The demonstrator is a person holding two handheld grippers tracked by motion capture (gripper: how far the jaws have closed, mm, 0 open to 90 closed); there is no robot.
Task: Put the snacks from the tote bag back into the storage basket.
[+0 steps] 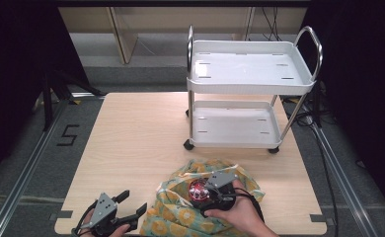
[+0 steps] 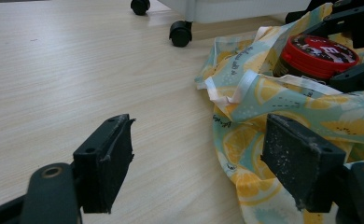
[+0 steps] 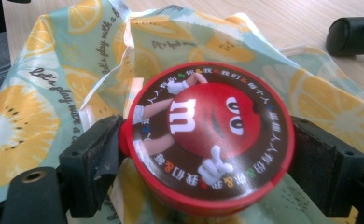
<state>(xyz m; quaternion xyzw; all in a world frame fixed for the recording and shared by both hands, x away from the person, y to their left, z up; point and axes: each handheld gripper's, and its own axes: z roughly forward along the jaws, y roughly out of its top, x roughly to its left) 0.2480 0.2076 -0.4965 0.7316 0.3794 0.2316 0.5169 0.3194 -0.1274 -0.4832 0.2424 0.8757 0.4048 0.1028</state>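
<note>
Gripping the red-lidded candy tub (image 3: 210, 142) on both sides, my right gripper (image 1: 211, 191) has its jaws pressed against the lid's rim, and in the right gripper view I can see the red cartoon character printed on top. The tub sits among the folds of a lemon-print bag (image 1: 180, 210) that lies crumpled at the near edge of the wooden table (image 1: 136, 138), with the fabric bunched around and under it. My left gripper (image 1: 129, 205) hovers low just beside the bag's left edge with its jaws spread wide and nothing between them; in the left gripper view the right-hand jaw overlaps the fabric, though I cannot tell whether it touches. From that same view the tub (image 2: 318, 56) shows standing upright in the bag (image 2: 273, 116). Farther back on the table stands a white two-tier trolley (image 1: 250, 89) on black castors, both shelves bare, well apart from the bag.
</note>
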